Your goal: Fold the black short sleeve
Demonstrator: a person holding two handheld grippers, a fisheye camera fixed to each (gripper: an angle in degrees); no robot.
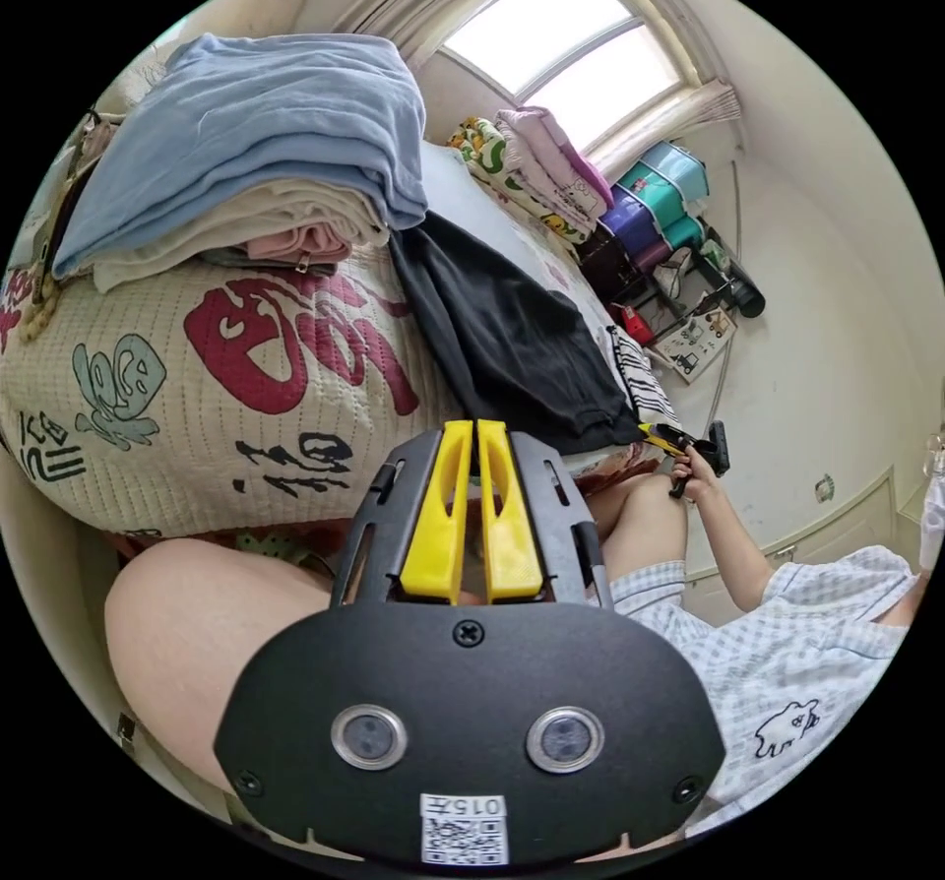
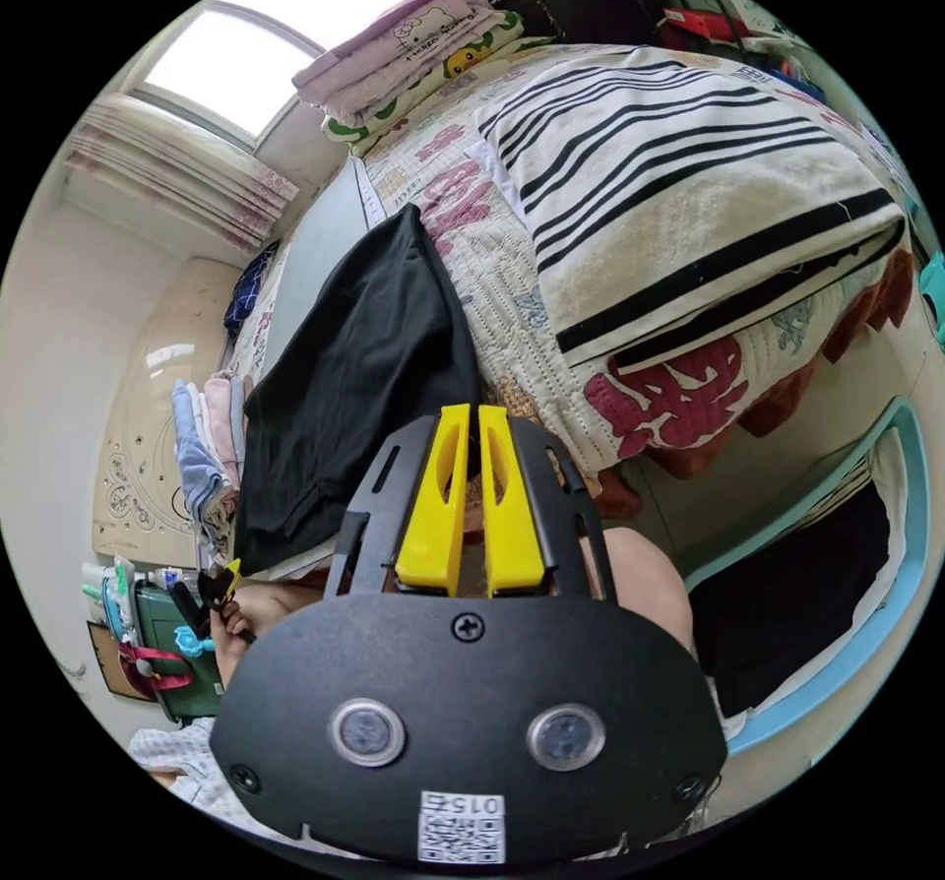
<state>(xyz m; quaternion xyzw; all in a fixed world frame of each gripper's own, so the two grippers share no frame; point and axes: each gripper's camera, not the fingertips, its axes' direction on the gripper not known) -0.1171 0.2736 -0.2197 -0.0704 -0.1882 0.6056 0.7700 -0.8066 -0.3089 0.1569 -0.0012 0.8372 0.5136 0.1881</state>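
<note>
I see the left gripper (image 1: 476,427) at lower centre, jaws nearly together, holding nothing; the right gripper (image 2: 471,412) likewise. The black short sleeve (image 1: 502,339) lies mid-frame on the quilted bed (image 1: 177,408).

The black short sleeve (image 1: 512,339) lies spread on the bed, a plain dark garment folded into a long slab with one hem near the bed's edge. In the right gripper view it (image 2: 364,378) stretches away just beyond the gripper's tips.
</note>
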